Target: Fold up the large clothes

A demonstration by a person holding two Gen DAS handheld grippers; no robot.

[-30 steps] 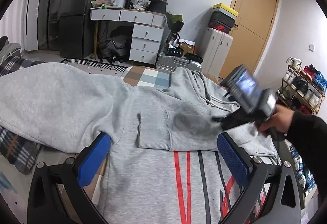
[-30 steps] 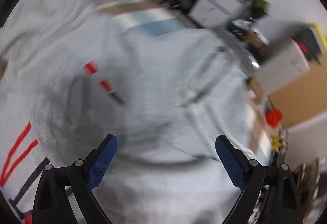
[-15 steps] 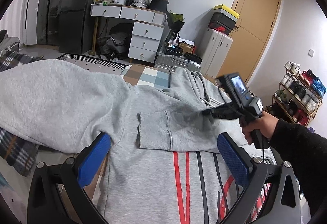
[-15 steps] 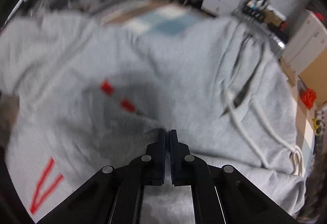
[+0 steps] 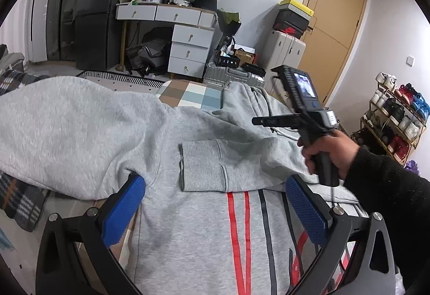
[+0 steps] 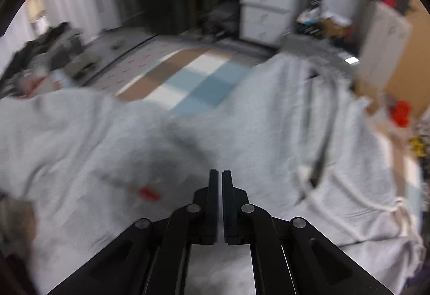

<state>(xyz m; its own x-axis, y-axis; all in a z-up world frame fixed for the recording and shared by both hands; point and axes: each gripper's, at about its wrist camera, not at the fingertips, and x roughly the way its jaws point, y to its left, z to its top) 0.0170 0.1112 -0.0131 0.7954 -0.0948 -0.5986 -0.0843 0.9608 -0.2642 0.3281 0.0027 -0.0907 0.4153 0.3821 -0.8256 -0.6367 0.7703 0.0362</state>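
A large grey hoodie [image 5: 204, 230] with red and dark stripes lies spread flat. Its right sleeve is folded across the chest, the ribbed cuff [image 5: 201, 166] at the middle. The left sleeve [image 5: 67, 128] stretches out to the left. My left gripper [image 5: 215, 203] is open and empty, low over the hoodie's lower body. My right gripper [image 6: 221, 179] is shut with nothing between the fingers; it hovers above the chest. It also shows in the left wrist view [image 5: 258, 121], held by a hand above the folded sleeve. The hood and white drawstrings [image 6: 376, 203] lie at the far right.
A checkered mat [image 5: 188, 93] lies beyond the hoodie. A white drawer desk [image 5: 188, 45], a dark fridge [image 5: 96, 7], suitcases [image 5: 285, 58] and a wooden door [image 5: 333, 26] stand behind. A shoe rack [image 5: 397, 117] is at the right. A plaid cloth [image 5: 18, 201] lies at the left.
My right gripper let go of the sleeve, shut its fingers and lifted up and back from the chest. The left gripper has stayed open in place.
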